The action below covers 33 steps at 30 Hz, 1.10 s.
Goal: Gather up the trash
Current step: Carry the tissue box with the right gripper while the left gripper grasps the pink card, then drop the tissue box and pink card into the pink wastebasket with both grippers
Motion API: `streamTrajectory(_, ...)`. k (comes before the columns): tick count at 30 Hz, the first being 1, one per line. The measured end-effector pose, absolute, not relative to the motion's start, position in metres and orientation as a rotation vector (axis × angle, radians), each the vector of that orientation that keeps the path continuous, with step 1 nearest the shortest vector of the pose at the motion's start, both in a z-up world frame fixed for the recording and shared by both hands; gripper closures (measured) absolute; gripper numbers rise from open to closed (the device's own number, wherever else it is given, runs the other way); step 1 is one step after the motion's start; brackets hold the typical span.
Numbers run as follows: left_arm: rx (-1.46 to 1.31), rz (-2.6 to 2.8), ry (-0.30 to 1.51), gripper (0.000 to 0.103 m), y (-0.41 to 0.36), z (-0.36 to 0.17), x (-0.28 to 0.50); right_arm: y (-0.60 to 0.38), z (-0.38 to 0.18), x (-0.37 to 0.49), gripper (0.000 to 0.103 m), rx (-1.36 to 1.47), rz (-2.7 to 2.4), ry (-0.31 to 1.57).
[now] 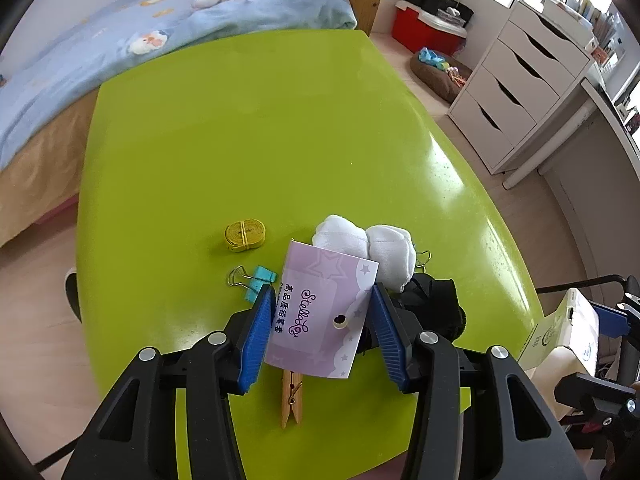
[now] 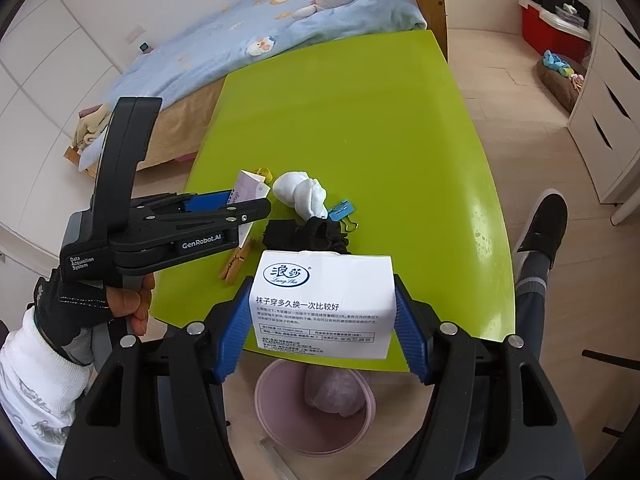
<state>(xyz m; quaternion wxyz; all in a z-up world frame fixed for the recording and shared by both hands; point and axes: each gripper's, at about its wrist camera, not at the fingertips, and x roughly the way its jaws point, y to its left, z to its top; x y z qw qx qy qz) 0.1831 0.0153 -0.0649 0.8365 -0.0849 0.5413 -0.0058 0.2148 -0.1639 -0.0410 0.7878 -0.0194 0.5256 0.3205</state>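
My two hand-held grippers work over the lime-green desk, each with a piece of paper trash between its blue pads.

Only the right view shows the round pink bin at bottom centre, under the glossy white box my right hand-held gripper clamps. The left view shows, at lower centre, my left hand-held gripper flanking the flat lilac card, pads at its edges; I cannot tell whether they press. Just beyond: soft white socks, a wooden clothespin, a teal binder clip.
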Motion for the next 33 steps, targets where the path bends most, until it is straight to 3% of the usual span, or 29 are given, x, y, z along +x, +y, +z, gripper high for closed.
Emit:
streamTrajectory(17,-0.117,-0.025,0.972,0.055,0.005,-0.005,0.098,-0.165,-0.024,0.183,0.038,-0.120,0.708,1.033)
streamTrajectory(33,-0.134,-0.040,0.931,0.055,-0.016,-0.021,0.003,-0.169,-0.040,0.106,0.038,-0.216,0.813,1.011)
